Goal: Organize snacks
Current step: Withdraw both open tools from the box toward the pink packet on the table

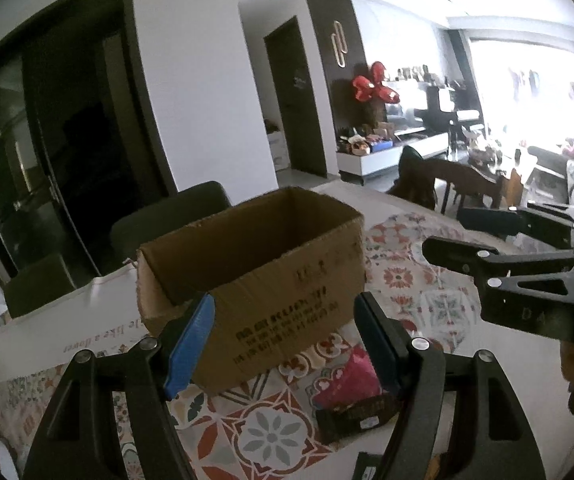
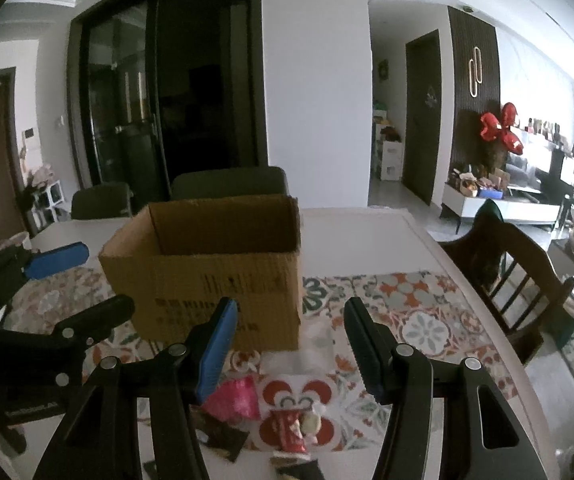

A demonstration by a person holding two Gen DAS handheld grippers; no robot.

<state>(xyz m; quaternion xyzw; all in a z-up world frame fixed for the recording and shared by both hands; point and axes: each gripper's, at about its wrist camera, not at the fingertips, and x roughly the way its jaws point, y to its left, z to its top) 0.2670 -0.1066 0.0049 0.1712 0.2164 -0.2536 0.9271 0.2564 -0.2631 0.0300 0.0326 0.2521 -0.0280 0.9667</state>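
On the patterned tablecloth [image 2: 427, 304] before the open cardboard box [image 2: 215, 264], I hold left gripper [image 1: 283, 340] and right gripper [image 2: 291, 344] spread and empty above the scattered snacks [image 2: 291, 428], probably choosing one.

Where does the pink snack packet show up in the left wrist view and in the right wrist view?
Left wrist view: pink snack packet lower right of centre, beside the right finger.
Right wrist view: lower centre-left, below the blue finger pad.
Shared landmark: open cardboard box behind it.
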